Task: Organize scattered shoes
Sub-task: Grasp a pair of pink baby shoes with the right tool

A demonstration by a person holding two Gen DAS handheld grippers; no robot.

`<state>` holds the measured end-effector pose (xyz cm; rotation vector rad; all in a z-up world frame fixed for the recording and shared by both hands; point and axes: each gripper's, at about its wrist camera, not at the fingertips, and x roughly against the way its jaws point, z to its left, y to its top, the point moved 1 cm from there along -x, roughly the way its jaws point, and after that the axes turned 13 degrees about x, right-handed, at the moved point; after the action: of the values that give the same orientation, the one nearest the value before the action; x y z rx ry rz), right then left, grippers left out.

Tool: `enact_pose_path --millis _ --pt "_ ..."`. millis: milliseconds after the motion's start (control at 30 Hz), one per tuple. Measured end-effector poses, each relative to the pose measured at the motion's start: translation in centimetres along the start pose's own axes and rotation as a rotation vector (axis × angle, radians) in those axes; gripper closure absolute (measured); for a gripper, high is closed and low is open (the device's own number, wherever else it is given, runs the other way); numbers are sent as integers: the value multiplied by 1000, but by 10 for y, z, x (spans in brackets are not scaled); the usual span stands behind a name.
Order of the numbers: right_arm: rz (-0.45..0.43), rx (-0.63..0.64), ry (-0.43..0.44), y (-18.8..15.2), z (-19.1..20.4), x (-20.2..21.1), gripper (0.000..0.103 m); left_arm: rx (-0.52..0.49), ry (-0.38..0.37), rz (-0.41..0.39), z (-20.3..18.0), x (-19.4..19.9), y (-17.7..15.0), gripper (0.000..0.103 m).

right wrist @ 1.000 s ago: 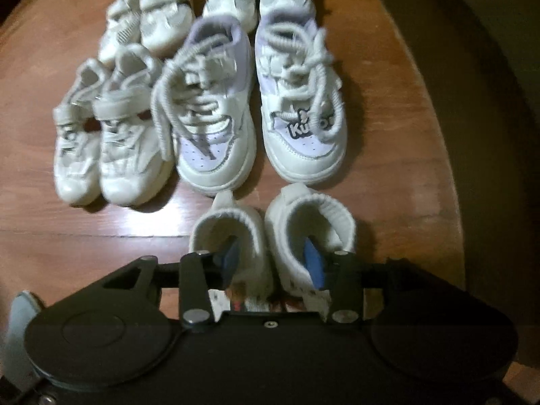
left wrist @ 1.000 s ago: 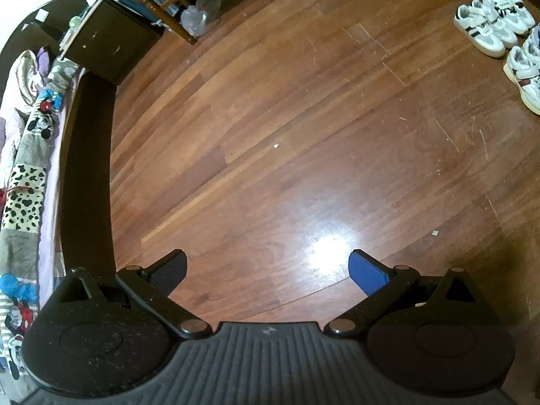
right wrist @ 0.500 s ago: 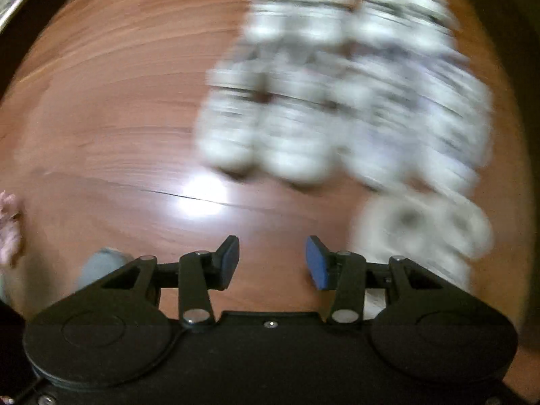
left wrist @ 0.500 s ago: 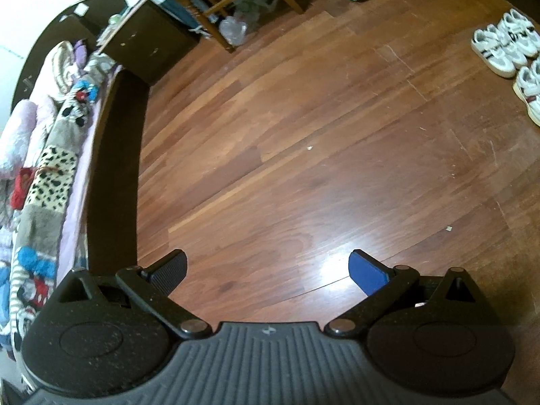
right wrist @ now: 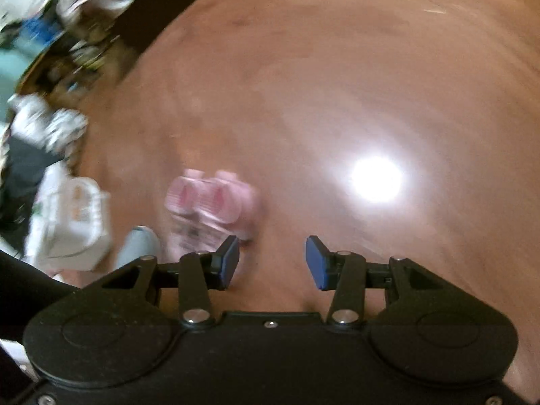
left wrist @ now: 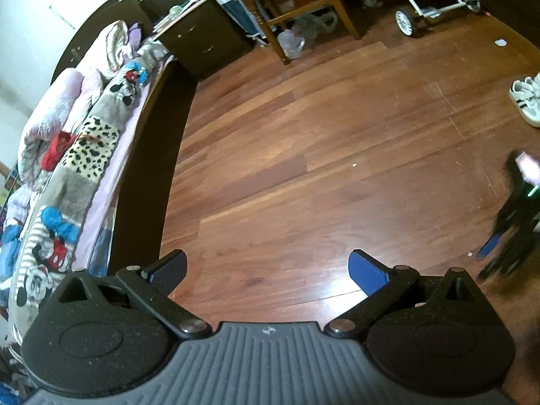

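Note:
A pair of small pink shoes [right wrist: 211, 199] sits on the wooden floor, blurred, just ahead and left of my right gripper [right wrist: 272, 261], which is open and holds nothing. White sneakers with dark stripes [left wrist: 526, 101] stand at the far right edge of the left wrist view. My left gripper [left wrist: 266, 271] hangs open over bare floorboards, far from any shoe. The right gripper [left wrist: 513, 222] also shows as a dark blur at the right of the left wrist view.
A bed [left wrist: 67, 155] with patterned bedding and a dark frame runs along the left. Behind it stand a dark cabinet [left wrist: 202, 40], a wooden chair [left wrist: 297, 10] and a stroller [left wrist: 435, 3]. White blurred things [right wrist: 67, 216] lie left of the pink shoes.
My right gripper let go of the white sock shoes, opened wider and swung left away from the lined-up shoes to the pink pair. The left gripper tilted up, showing more of the room.

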<state>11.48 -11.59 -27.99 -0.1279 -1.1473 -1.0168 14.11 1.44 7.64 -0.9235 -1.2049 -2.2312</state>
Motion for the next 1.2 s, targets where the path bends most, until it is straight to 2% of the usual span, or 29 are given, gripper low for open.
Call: enact_pose_path --millis 100,233,433,567,633,933,1100,1200 --pt "39 54 54 25 20 -36 58 9 9 4 15 3 -11 0" --pt "75 61 85 38 38 -74 58 21 10 8 27 4 -23 0" --pt "151 62 32 34 37 -102 58 24 -16 10 35 10 -38 0" --pt "160 43 8 32 37 -109 58 30 -20 15 41 11 -46 0" --pt "164 33 -3 31 38 -112 53 40 -14 14 46 11 -49 0" --pt "191 14 -44 34 40 -135 53 38 -22 26 47 10 -56 0" --pt "212 43 -77 32 44 -150 53 37 -20 32 47 7 -55 0" --pt "212 132 -106 31 54 -154 53 28 -23 38 43 5 -53 0"
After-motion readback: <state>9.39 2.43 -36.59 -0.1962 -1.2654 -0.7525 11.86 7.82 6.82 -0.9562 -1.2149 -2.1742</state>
